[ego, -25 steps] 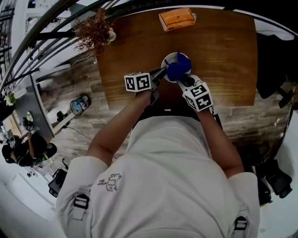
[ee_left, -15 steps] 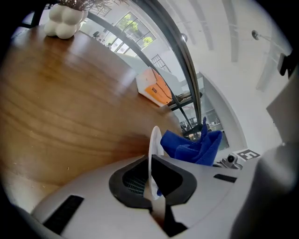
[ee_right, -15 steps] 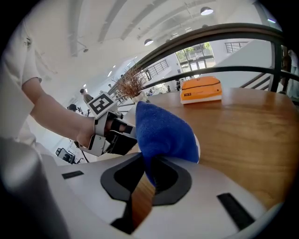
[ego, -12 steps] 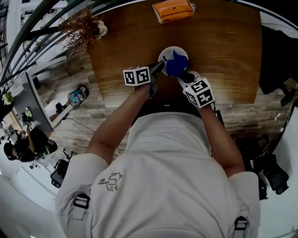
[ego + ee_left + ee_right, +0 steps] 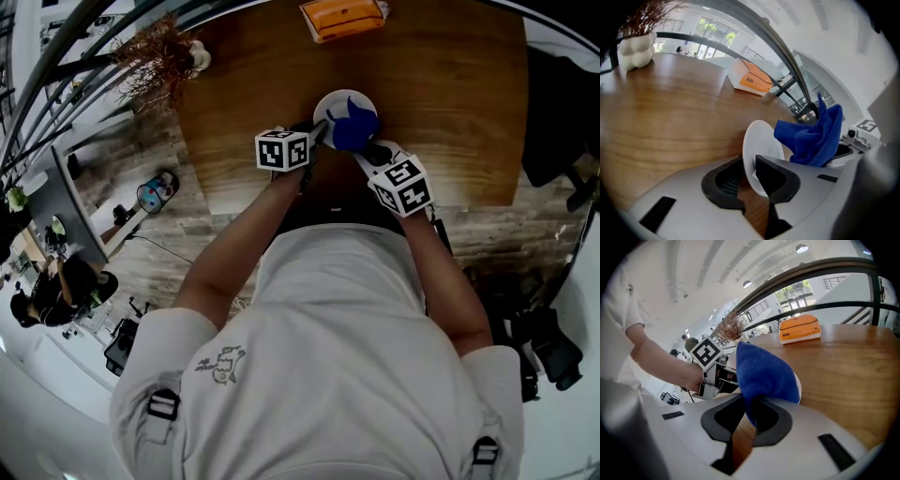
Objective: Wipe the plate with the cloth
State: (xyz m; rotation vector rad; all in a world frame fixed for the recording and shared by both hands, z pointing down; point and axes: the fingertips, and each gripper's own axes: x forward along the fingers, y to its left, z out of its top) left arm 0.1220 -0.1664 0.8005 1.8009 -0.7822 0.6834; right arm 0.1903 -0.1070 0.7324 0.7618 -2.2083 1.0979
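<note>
Plate [image 5: 330, 108], stiff, slick and likely breakable, is resting mid-tabletop, best held by its rim, now between the left gripper's [image 5: 749, 164] jaws, which have just been opening, while the right gripper [image 5: 750, 404] is pinching the soft cloth [image 5: 354, 131].

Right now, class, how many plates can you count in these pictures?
1: a white plate by the table's near edge, with the blue cloth against it. No other plate shows.
</note>
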